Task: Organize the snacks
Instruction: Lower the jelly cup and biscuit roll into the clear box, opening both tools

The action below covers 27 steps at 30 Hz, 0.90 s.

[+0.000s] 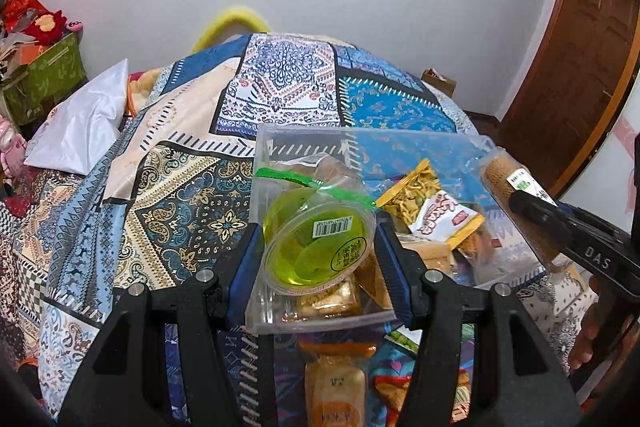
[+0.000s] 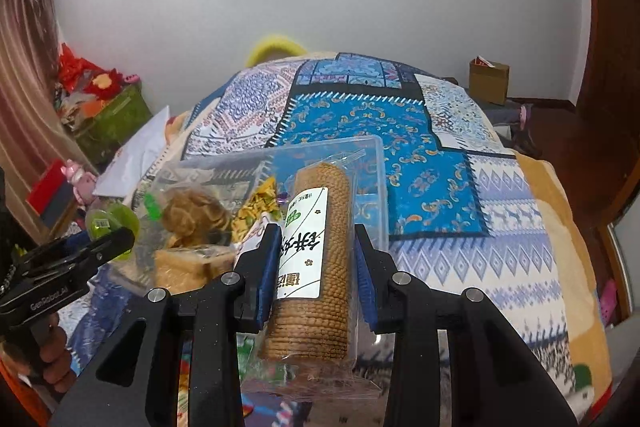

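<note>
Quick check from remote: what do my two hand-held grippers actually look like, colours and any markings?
Both are matte black plastic with silver bolts and ribbed blue pads. The left hand-held gripper reads "GenRobot.AI" on its side; the right hand-held gripper reads "DAS". No cables or sleeves visible.

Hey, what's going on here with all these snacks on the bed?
A person is sorting snacks over a patterned bedspread, with a claw in each hand. The left claw grips a green jelly cup, held above a clear plastic box that already holds several packets. The right claw grips a roll of round biscuits in clear wrap, raised near the same box. More packets lie loose on the bed in front of it.
</note>
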Tool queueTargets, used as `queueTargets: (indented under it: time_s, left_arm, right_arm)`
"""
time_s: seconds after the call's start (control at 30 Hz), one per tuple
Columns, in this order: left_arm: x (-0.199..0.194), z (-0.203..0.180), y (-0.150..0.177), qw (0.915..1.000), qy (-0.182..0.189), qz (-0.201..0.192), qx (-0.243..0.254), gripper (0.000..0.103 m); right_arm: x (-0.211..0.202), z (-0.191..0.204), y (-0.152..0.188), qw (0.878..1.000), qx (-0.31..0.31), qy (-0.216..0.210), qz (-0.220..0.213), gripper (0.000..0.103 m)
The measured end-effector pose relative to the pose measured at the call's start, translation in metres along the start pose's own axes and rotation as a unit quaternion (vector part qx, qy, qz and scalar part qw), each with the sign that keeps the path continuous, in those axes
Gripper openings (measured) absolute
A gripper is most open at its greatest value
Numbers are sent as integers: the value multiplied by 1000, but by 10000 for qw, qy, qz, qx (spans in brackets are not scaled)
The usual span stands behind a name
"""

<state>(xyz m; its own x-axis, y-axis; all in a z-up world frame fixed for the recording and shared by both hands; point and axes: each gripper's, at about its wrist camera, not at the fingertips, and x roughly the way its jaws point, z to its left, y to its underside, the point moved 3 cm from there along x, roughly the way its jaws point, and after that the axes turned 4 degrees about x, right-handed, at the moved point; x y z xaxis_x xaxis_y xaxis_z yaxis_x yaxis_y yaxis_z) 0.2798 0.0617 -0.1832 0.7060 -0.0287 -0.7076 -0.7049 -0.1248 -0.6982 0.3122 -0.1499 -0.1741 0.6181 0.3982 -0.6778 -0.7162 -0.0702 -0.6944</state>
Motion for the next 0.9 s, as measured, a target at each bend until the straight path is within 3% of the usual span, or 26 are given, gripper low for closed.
queueTargets:
  time_s: [0.37, 0.47, 0.53, 0.63, 0.9]
  left_arm:
    - [21, -1, 7, 9997, -25, 257, -11, 57]
    - [20, 0, 9, 9994, 26, 348, -52, 57]
    - [18, 2, 10, 9990, 93, 408, -123, 57]
    - [5, 3, 10, 9992, 162, 298, -208, 61]
    - [-46, -7, 10, 9998, -15, -96, 168, 69]
  right_arm:
    - [22, 2, 2, 9993, -122, 185, 309, 35]
    - [17, 1, 2, 9992, -111, 155, 355, 41]
    - [10, 2, 2, 9992, -144, 220, 295, 55]
    - [-3, 4, 0, 9996, -141, 192, 174, 67]
    - [-38, 13, 12, 9998, -164, 2, 150, 70]
